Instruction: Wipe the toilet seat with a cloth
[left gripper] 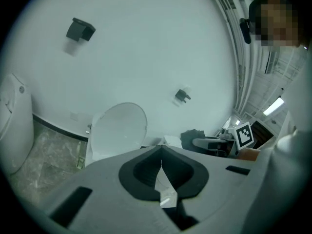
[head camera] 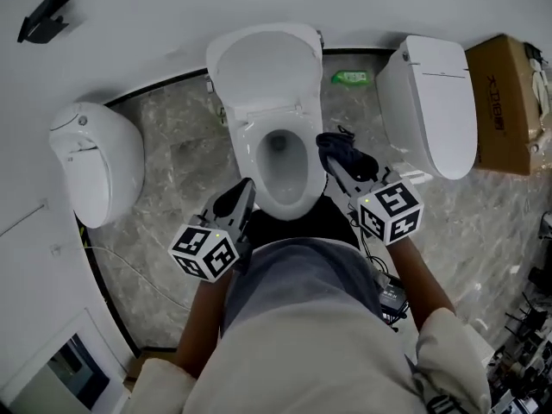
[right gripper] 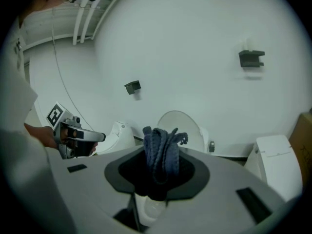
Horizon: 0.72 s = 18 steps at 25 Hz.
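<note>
Dark blue cloth [head camera: 345, 155] is bunched between the fingers of the right gripper [head camera: 349, 171], which are clamped on it. It sits over the right side of the white toilet seat [head camera: 252, 158], though I cannot tell if it touches. The left gripper [head camera: 235, 203] hovers near the seat's front left edge, its fingers pressed together and empty. The lid [head camera: 263, 63] stands raised against the wall.

I am seeing the toilet bowl [head camera: 250, 145] lying open ahead, its raised lid [head camera: 263, 63] closing off the back, while the left toilet [head camera: 95, 158] and the right toilet [head camera: 435, 102] are hemming the floor strips [head camera: 177, 153] beside it.
</note>
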Tool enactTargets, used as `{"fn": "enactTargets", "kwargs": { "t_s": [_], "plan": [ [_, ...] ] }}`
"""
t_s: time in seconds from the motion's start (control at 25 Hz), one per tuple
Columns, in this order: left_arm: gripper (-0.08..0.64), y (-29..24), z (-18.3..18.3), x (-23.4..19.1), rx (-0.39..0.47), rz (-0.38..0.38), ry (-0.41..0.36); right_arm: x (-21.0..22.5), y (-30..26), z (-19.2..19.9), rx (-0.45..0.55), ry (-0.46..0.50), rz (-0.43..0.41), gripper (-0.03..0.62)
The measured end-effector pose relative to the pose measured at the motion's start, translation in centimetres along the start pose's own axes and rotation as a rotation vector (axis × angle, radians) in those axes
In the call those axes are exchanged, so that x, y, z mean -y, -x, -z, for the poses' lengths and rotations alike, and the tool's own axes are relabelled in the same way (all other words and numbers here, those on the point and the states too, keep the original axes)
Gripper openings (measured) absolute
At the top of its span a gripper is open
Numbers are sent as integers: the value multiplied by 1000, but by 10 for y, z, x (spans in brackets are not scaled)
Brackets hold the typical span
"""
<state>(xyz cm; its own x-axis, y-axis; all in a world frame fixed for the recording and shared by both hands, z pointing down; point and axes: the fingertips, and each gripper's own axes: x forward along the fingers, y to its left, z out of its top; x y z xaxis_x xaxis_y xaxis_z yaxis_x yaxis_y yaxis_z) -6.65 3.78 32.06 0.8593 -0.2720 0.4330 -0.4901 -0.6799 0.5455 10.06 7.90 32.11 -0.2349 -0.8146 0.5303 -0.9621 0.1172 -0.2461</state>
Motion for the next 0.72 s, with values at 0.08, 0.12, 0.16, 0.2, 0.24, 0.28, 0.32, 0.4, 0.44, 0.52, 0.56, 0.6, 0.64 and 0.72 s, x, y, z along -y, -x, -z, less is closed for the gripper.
{"fn": "enactTargets", "kwargs": {
  "t_s": [0.08,0.12,0.16,0.2,0.24,0.28,0.32,0.4,0.44,0.52,0.56,0.6,0.64,0.72],
  "plan": [
    [9,11,-9,11,38,-15,-42,-6,19,-4,17,18,11,107],
    [9,17,-13,17,52,-24,-62,-9,29,-5,21,22,15,107],
    [9,21,-18,22,67,-30,-85,-12,38,-6,28,22,19,107],
    [9,24,-23,28,81,-33,-108,-13,46,-8,40,21,24,107],
    [9,27,-28,32,96,-32,-133,-14,53,-10,52,19,30,107],
    [9,29,-33,37,108,-29,-156,-16,60,-11,62,19,35,107],
    [9,32,-38,42,120,-26,-178,-18,66,-12,69,21,38,107],
    [11,36,-49,47,145,-25,-216,-23,76,-17,86,27,41,107],
    [9,38,-54,49,158,-29,-234,-26,80,-20,98,28,38,107],
    [11,44,-61,50,176,-47,-261,-35,89,-27,117,24,27,107],
    [11,48,-65,51,185,-57,-271,-39,94,-30,123,21,22,107],
    [11,52,-69,51,195,-68,-280,-43,98,-33,128,21,18,107],
    [9,56,-74,52,204,-77,-288,-47,101,-38,130,27,14,107],
    [11,63,-80,51,213,-88,-299,-55,104,-45,126,63,4,100]
  ]
}}
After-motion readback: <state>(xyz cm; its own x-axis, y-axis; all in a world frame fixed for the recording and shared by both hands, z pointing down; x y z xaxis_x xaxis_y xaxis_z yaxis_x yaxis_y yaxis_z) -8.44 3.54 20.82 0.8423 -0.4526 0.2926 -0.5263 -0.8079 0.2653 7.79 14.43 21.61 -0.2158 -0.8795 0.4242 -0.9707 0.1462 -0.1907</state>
